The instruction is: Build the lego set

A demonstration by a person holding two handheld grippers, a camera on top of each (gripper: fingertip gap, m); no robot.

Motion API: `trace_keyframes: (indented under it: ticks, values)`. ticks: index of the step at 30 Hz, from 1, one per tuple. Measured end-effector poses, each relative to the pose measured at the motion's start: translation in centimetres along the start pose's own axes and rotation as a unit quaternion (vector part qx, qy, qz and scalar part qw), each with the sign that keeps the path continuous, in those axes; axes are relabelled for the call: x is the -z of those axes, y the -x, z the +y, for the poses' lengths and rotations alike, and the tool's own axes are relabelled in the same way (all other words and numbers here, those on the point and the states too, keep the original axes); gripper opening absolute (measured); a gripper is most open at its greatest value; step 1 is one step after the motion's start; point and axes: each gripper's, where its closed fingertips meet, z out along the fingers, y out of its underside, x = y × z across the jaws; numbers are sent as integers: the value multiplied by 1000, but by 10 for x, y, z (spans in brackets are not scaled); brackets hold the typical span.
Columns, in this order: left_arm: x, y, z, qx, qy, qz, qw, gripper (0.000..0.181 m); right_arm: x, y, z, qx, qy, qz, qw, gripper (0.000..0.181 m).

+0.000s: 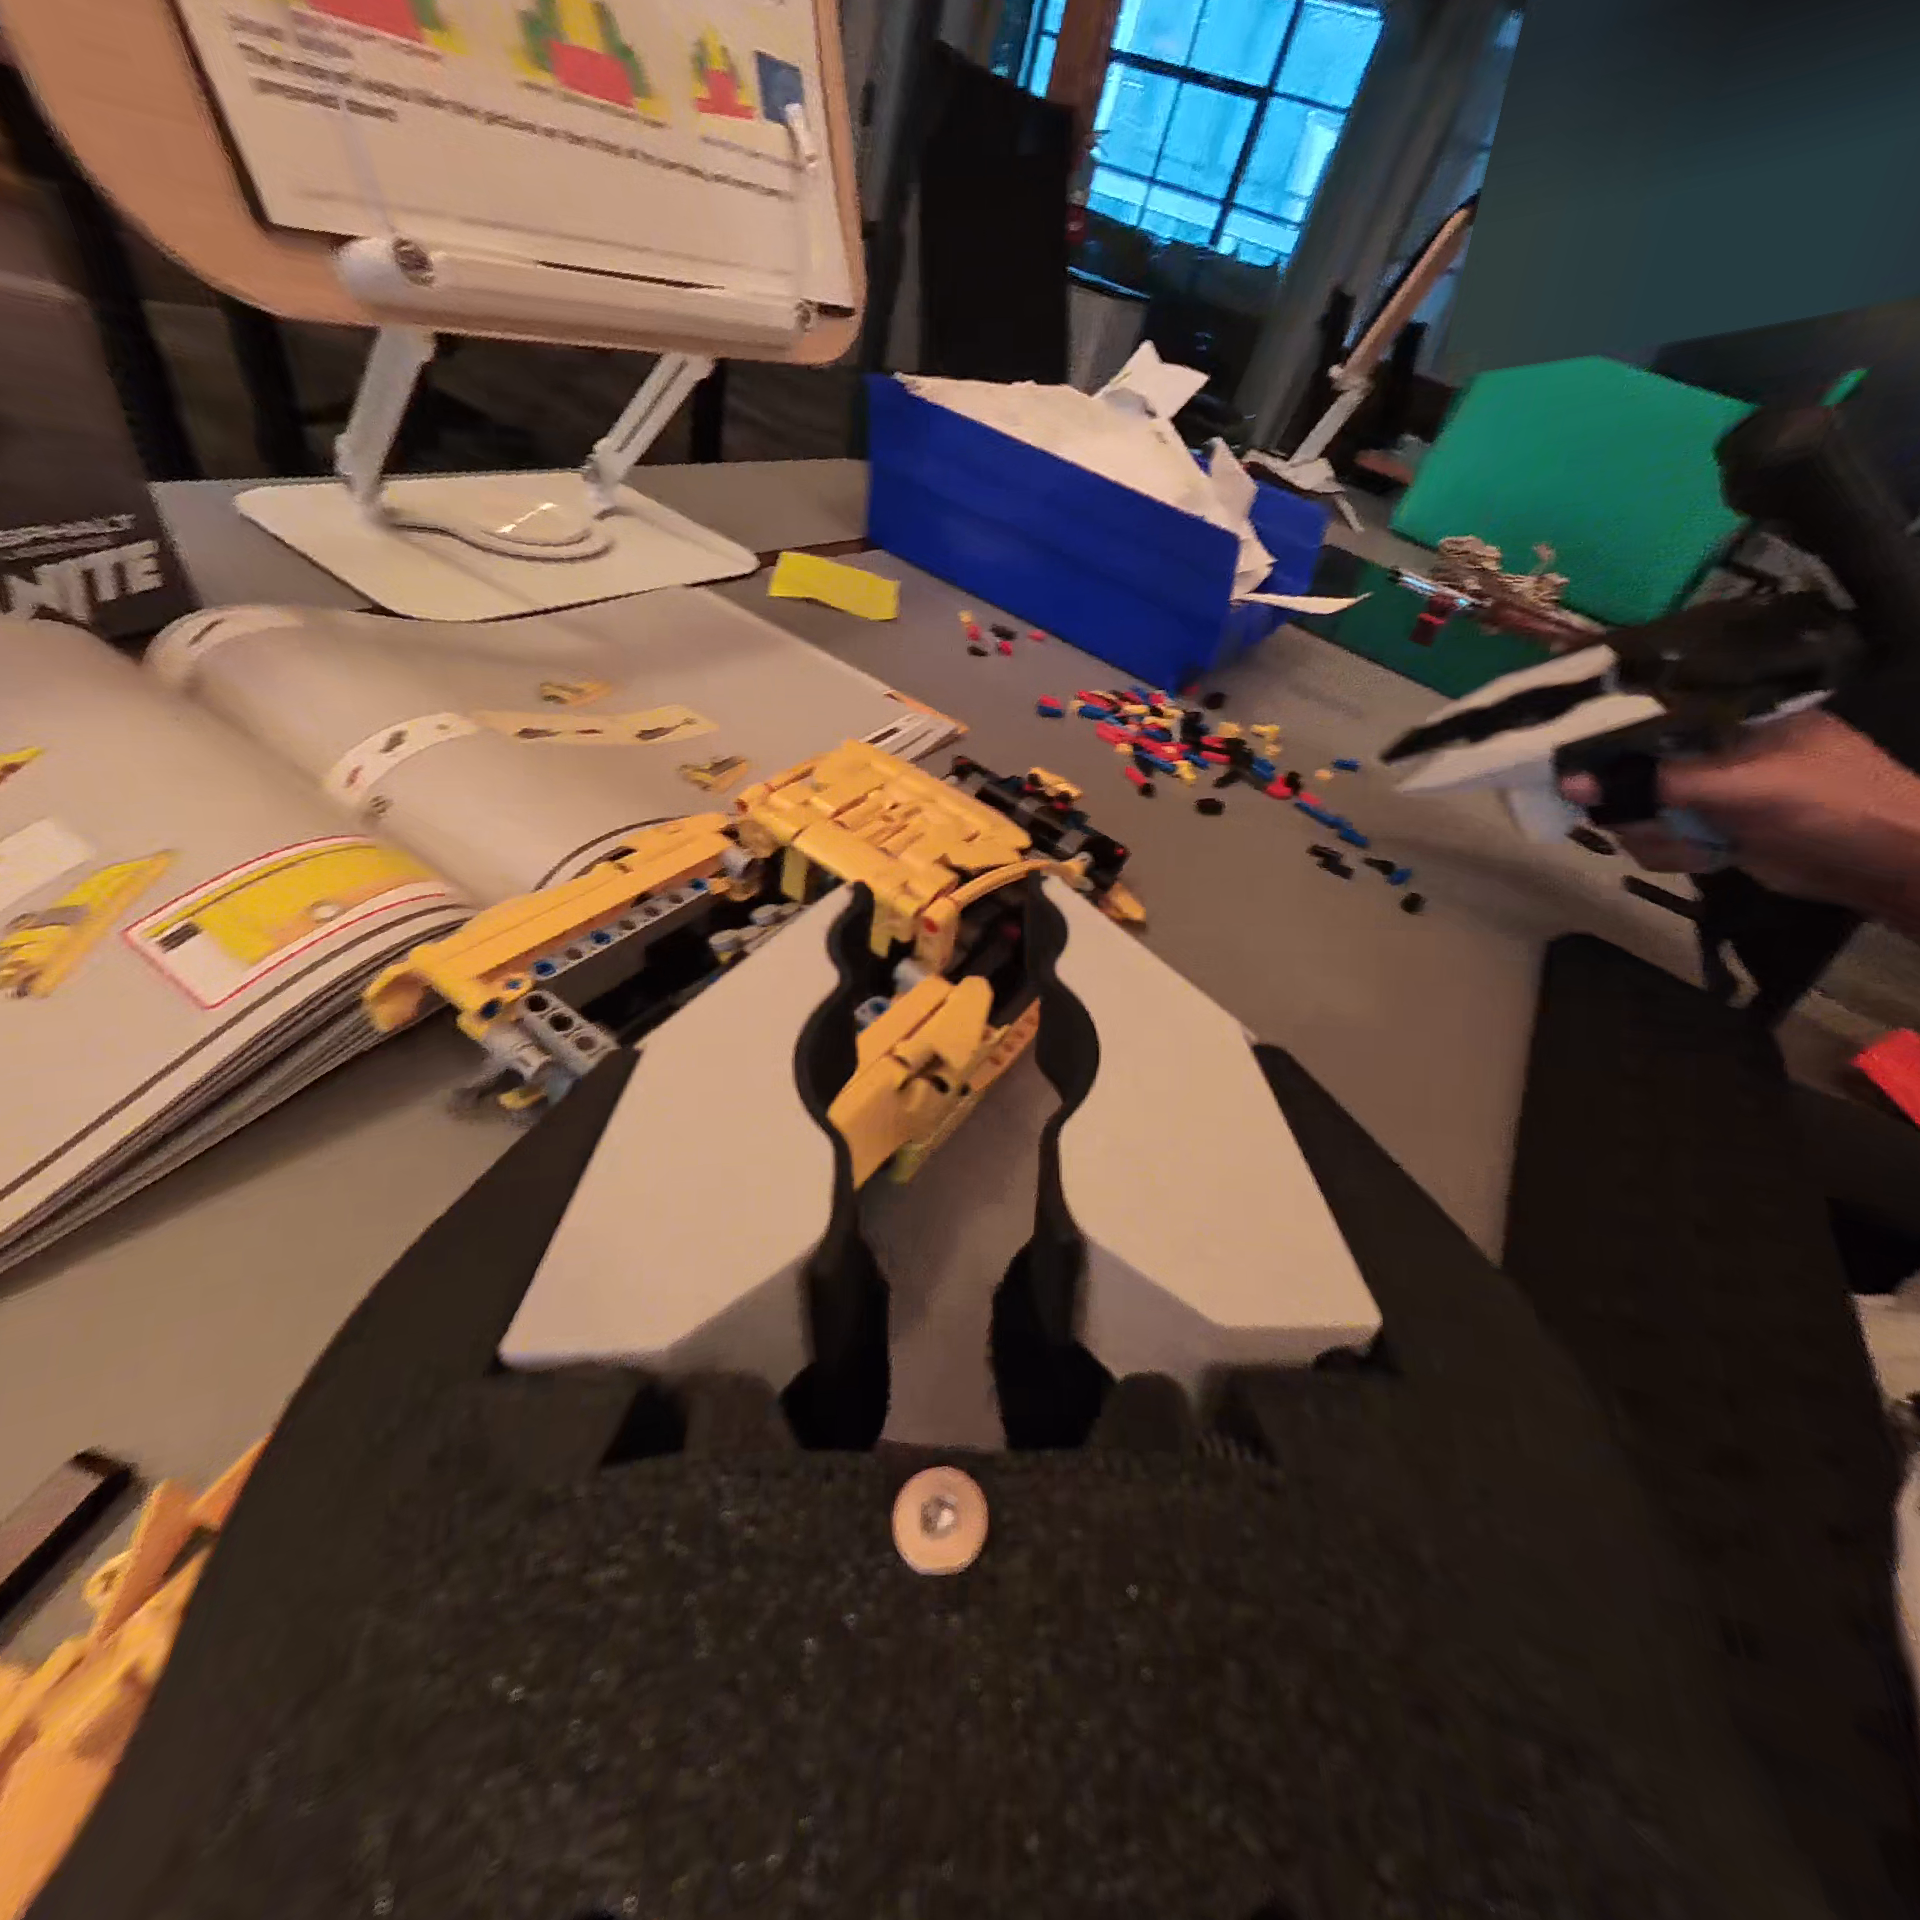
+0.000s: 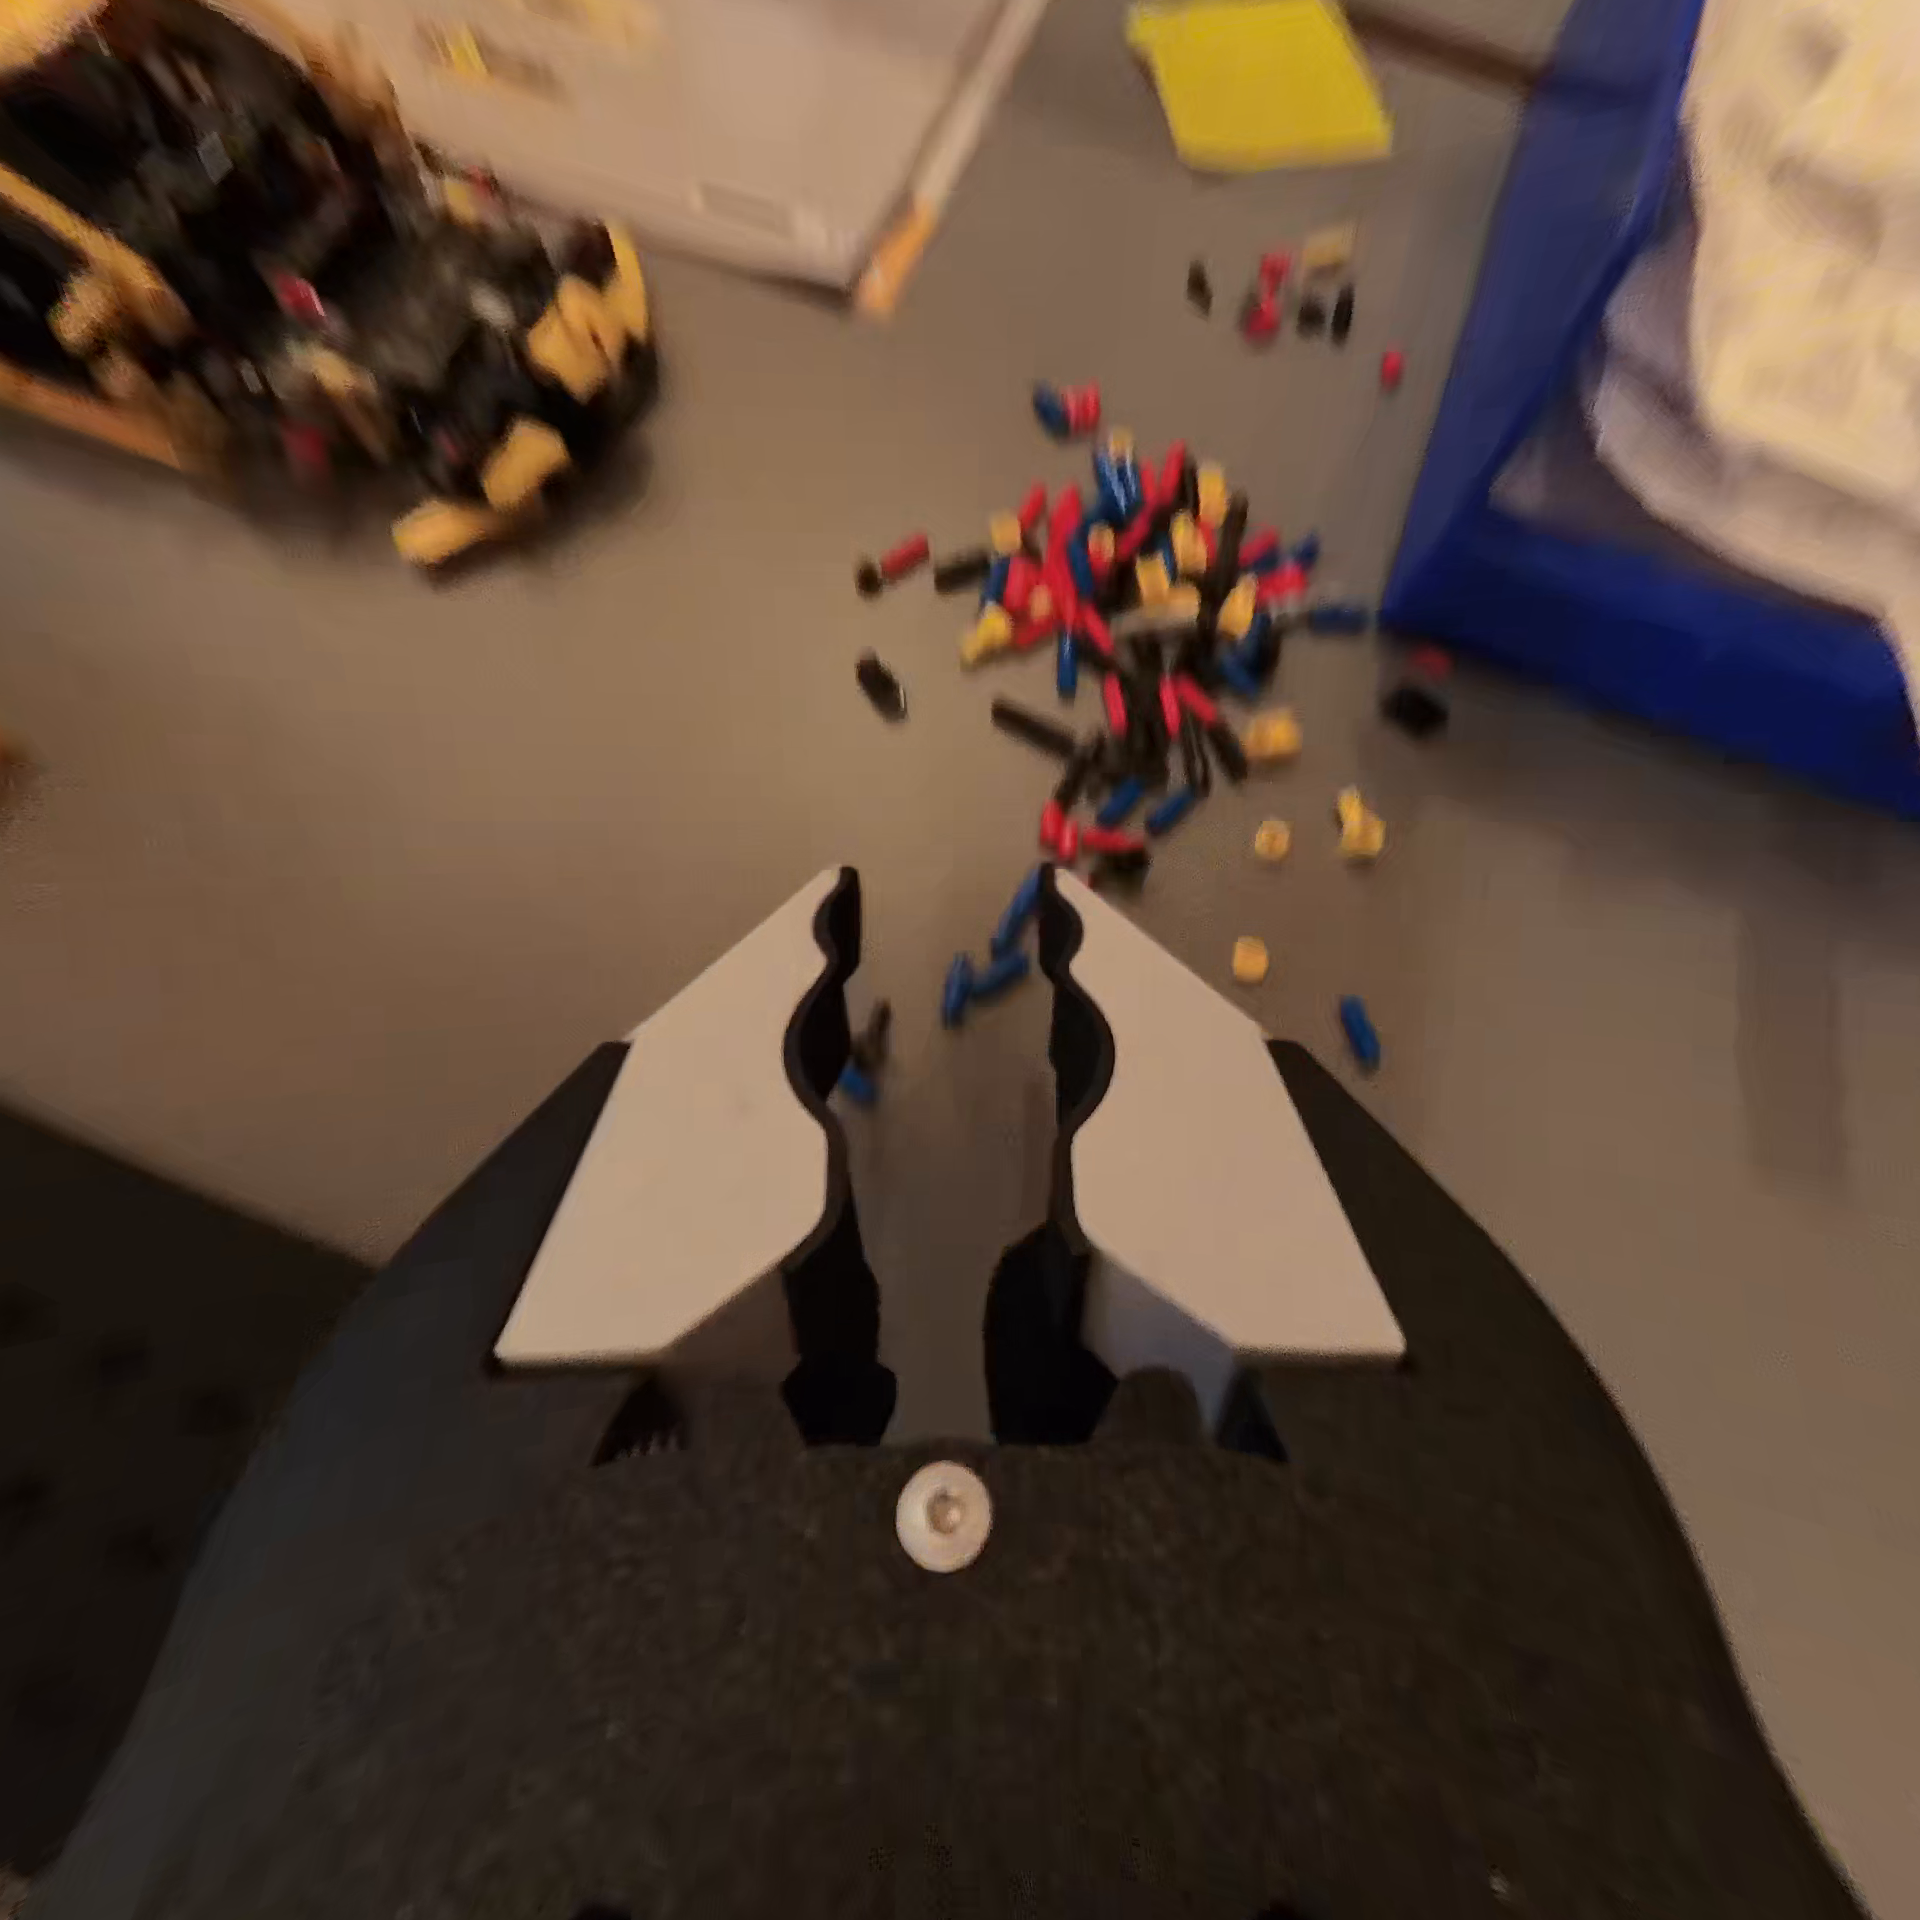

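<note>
Taking the yellow car model (image 1: 883,862) as my landmark, the open instruction booklet (image 1: 343,790) lies to its left, flat on the table (image 1: 1299,997), pages up, I judge so the current step can be read while both hands are busy. Behind the model and further left, a stand (image 1: 499,520) props up a sheet with coloured diagrams, tilted towards the work for the same reason.

The model itself sits just right of the booklet, its nearest corner overlapping the page edge. My left claw (image 1: 940,904) has its jaws around the model's near yellow body section; they look clamped on it, which I take as bracing the build so a part can be pushed in without it sliding.

To the right of the model, a loose scatter of small pins (image 1: 1195,743), red, blue, black and yellow, is spread on the bare table, kept one layer deep where each piece can be singled out. Behind it stands a blue bin (image 1: 1049,540) stuffed with crumpled paper.

Further right again, my right claw (image 2: 948,883) hovers over the near edge of that scatter, jaws apart and holding nothing, tips aimed down at a few blue pins (image 2: 992,956), apparently lining up a pick.
</note>
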Motion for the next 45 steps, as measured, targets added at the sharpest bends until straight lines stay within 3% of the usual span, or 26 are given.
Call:
trace_keyframes:
  ticks: [4, 14, 21, 45]
  values:
    - [0, 5, 5, -20, 6, -23, 1000, 28, 4, -7, 33, -1, 34, 12, 999, 28]
    - [-5, -1, 12, -45, 21, -25, 998, 28, -30, -29, 26, -46, 18, 14, 999, 16]
    - [-8, 0, 15, -47, 29, -26, 998, 28, -36, -29, 20, -75, 11, -12, 997, 15]
    - [-11, -1, 22, -68, 47, -34, 996, 28, -32, -38, 28, 27, 55, 46, 997, 7]
